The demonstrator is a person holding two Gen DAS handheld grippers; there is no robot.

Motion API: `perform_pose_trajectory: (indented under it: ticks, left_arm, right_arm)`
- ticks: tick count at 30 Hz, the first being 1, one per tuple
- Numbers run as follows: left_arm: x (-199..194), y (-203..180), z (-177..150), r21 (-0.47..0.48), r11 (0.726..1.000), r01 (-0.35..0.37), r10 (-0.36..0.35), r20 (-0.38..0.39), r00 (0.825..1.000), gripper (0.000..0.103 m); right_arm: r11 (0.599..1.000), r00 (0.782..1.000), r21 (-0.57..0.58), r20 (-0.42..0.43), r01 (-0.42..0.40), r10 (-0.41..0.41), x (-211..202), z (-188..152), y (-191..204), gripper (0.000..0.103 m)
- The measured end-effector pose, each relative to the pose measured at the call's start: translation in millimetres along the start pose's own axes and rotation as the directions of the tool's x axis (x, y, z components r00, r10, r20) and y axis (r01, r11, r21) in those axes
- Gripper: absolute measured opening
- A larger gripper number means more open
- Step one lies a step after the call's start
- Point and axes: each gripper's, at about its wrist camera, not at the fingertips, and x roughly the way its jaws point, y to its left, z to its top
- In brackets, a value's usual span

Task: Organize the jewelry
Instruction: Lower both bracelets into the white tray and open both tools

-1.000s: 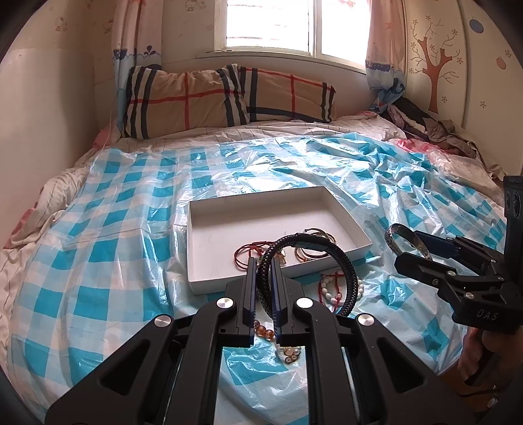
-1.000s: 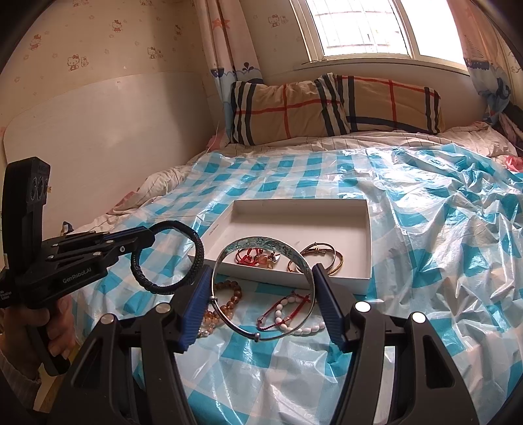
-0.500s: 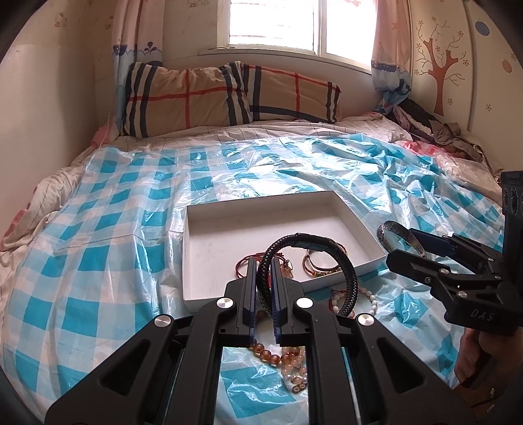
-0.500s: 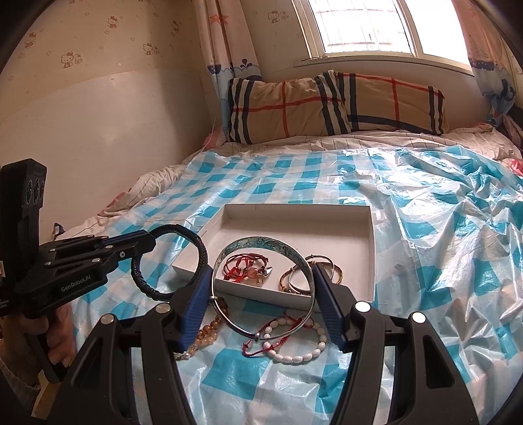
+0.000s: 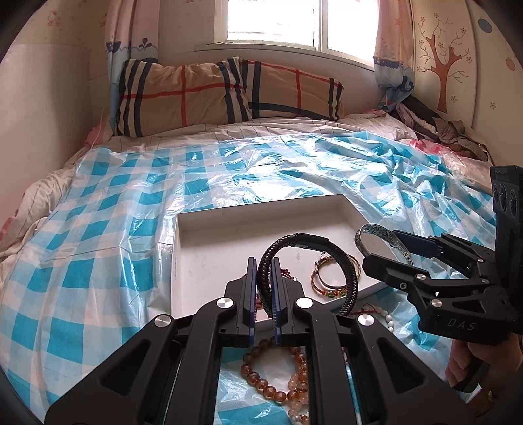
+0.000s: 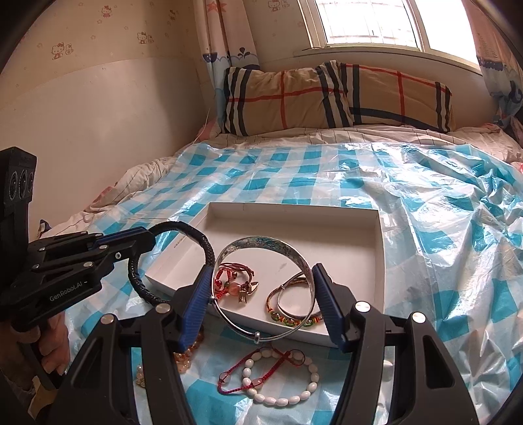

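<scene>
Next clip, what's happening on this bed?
A person is sorting bracelets into a shallow white cardboard tray on a blue-checked plastic sheet. The left tool grips a black braided leather bracelet; the right tool spans a silver engraved bangle. Both hang near the tray's front edge. Amber and white bead bracelets lie outside.

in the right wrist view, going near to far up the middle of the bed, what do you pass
white bead bracelet → silver bangle held in the right gripper → white box → blue checked plastic sheet → plaid pillows → window
</scene>
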Motion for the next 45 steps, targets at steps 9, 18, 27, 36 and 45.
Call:
perform_pose_trajectory:
  ticks: [9,18,27,36,45]
  left_arm:
    - [23,3,4,-0.017,1.0,-0.002,0.002,-0.009,1.0,0.008]
    - [47,12,4,-0.057,0.998,-0.012,0.01,-0.034,0.999,0.008]
    - [44,24,-7,-0.098,0.995,-0.022,0.016,-0.061,0.998,0.009]
    - [20,25,-37,-0.081,0.997,-0.004,-0.006,-0.12,0.993,0.014]
    - [-1,26,-77,-0.08,0.995,0.055,-0.071,-0.215,0.974,0.026]
  right_arm:
    - [1.0,1.0,-0.005,-0.011,0.014,-0.014,21,7,-5,0.06]
    - [0.999,0.997,-0.016,-0.066,0.047,-0.048,52,11,-14,0.069]
    - [0.997,0.997,0.047,-0.053,0.062,-0.059,28,2,-34,0.071]
    - [0.994,0.99,0.09,-0.126,0.069,-0.057,-4,-34,-52,0.071]
    - [1.0,0.974,-0.018,-0.228,-0.004,0.0,16,-45,-26,0.071]
